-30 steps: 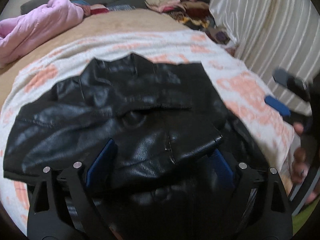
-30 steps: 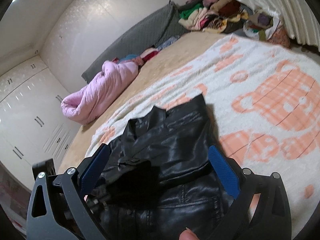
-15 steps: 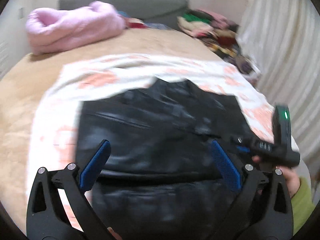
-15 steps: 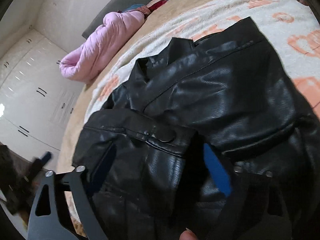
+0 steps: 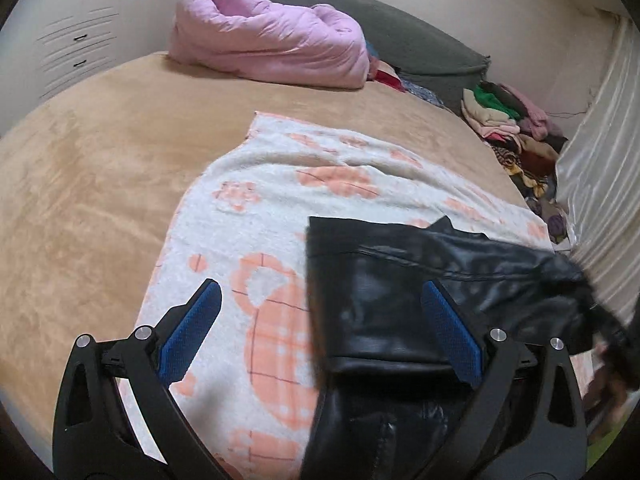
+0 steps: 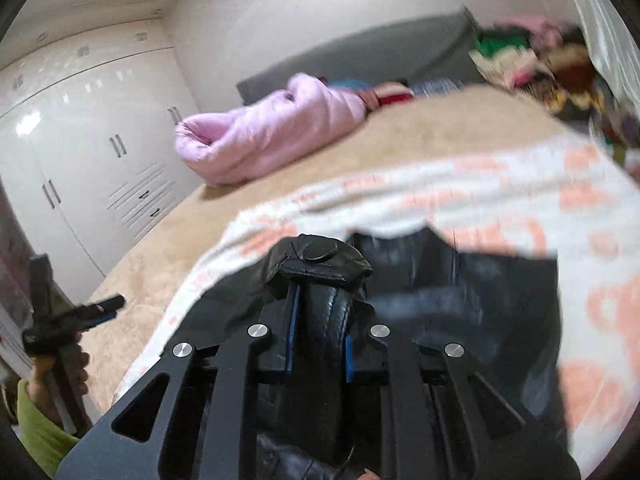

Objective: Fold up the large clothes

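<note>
Between the blue pads of our right gripper (image 6: pixel 320 320) we had a thick rolled edge of the black leather jacket (image 6: pixel 460 312) clenched, a buttoned tab sticking out past the fingertips. Our left gripper (image 5: pixel 320 328) hung released, its jaws wide apart above the jacket's left edge, holding nothing. The jacket itself lay partly doubled over on the white towel with peach checked patterns (image 5: pixel 248 216), which was spread across the tan plush bedcover (image 5: pixel 88 184). We judged the risk plain: leather is stiff and slick, so a pull from one pinched roll could drag the whole garment askew or let the fold spring open, the other side being unheld. Farther off lay a rolled pink quilt (image 5: pixel 272 44), a heap of mixed coloured clothes (image 5: pixel 508 120) and the white wardrobe doors (image 6: pixel 80 152).
</note>
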